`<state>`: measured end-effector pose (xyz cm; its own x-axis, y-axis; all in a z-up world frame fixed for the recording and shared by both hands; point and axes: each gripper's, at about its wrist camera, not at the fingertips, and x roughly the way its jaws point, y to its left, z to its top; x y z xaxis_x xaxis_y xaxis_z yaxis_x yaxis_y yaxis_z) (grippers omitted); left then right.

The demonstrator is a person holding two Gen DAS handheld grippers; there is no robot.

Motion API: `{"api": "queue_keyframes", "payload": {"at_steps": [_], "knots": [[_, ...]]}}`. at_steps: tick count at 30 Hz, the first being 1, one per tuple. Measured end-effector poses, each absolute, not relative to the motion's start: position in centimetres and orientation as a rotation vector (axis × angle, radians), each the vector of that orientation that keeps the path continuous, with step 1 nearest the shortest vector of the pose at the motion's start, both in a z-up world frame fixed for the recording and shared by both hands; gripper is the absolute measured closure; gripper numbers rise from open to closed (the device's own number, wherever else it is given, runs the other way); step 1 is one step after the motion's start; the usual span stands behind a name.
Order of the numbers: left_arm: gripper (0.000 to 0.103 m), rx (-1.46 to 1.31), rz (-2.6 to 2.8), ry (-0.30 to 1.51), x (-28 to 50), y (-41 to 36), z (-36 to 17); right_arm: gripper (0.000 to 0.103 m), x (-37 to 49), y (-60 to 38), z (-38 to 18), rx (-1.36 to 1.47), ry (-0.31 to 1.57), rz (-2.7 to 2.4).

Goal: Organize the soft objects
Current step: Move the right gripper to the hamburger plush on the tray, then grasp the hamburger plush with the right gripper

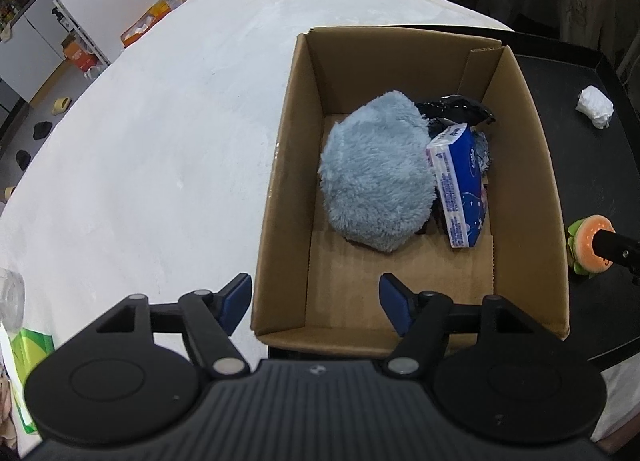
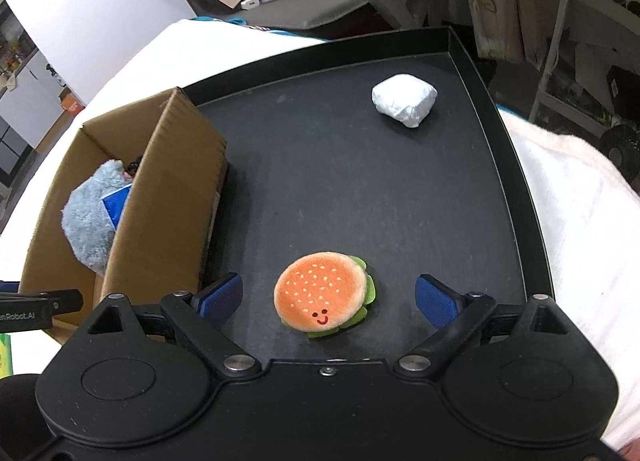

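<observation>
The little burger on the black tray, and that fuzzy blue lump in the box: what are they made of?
The burger looks like plush fabric: a matte, short-napped orange bun with stitched dots and smile, and green felt-like lettuce edges. The blue lump seems to be long-pile faux fur, shaggy and dull; what fills it cannot be seen. The box is plain brown corrugated cardboard, and the tray looks like hard black plastic or metal.

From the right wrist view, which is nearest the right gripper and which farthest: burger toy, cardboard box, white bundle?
1. Burger toy: on the black tray, between the open right gripper fingers.
2. Cardboard box: to the left, beside the tray.
3. White bundle: far end of the tray, toward the right.
</observation>
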<state>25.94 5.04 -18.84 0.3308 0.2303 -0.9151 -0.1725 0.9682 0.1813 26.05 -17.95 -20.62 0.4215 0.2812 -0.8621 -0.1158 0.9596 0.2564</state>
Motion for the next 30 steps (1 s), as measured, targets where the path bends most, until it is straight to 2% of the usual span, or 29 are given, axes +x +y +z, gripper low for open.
{"api": "queue_keyframes", "payload": {"at_steps": [17, 25, 27, 30], "knots": [[0.032, 0.123, 0.294, 1.247, 27.3, 3.5, -19.4, 0.010, 26.4, -16.7, -22.2, 0.062, 1.121, 0.253], [0.031, 0.147, 0.305, 1.260, 27.5, 3.0, -19.3, 0.036, 26.4, -16.9, -23.1, 0.009, 1.150, 0.227], [0.031, 0.150, 0.303, 1.261, 27.4, 2.9, -19.3, 0.048, 26.4, -17.2, -23.0, -0.001, 1.136, 0.211], [0.031, 0.153, 0.300, 1.259, 27.4, 2.9, -19.3, 0.054, 26.3, -17.6, -22.7, 0.008, 1.118, 0.211]]}}
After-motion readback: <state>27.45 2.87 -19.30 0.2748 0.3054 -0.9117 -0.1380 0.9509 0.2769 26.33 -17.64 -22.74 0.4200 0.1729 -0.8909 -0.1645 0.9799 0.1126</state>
